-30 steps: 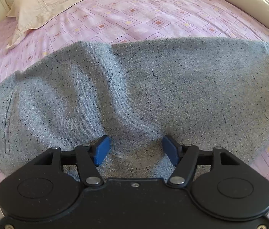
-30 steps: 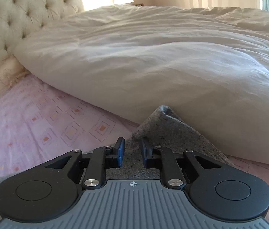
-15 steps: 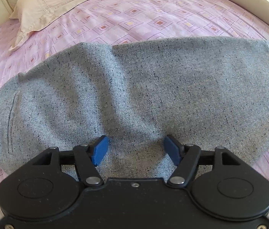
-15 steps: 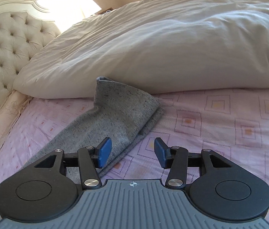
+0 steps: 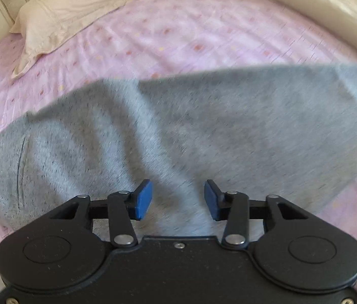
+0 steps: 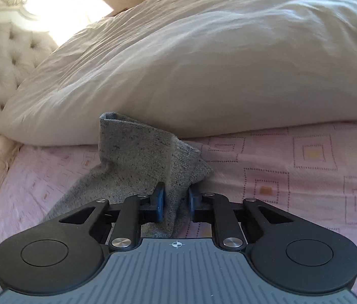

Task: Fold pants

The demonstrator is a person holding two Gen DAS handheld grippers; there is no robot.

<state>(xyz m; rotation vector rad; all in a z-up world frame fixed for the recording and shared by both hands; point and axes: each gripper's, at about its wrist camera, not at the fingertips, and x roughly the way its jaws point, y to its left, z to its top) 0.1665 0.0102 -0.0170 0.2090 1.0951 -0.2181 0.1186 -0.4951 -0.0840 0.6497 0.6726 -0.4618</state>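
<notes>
Left gripper (image 5: 178, 200) hangs over the grey pants (image 5: 203, 131) spread across the pink sheet (image 5: 178, 30), jaws closing, pads clear of cloth; right gripper (image 6: 176, 205) closing onto a bunched leg end (image 6: 138, 157) beside the white duvet (image 6: 203, 63).

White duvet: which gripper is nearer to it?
Right. The right gripper, closing on the pants' bunched end, sits just before the duvet; the left gripper, also closing, hovers over the pants' middle.
</notes>
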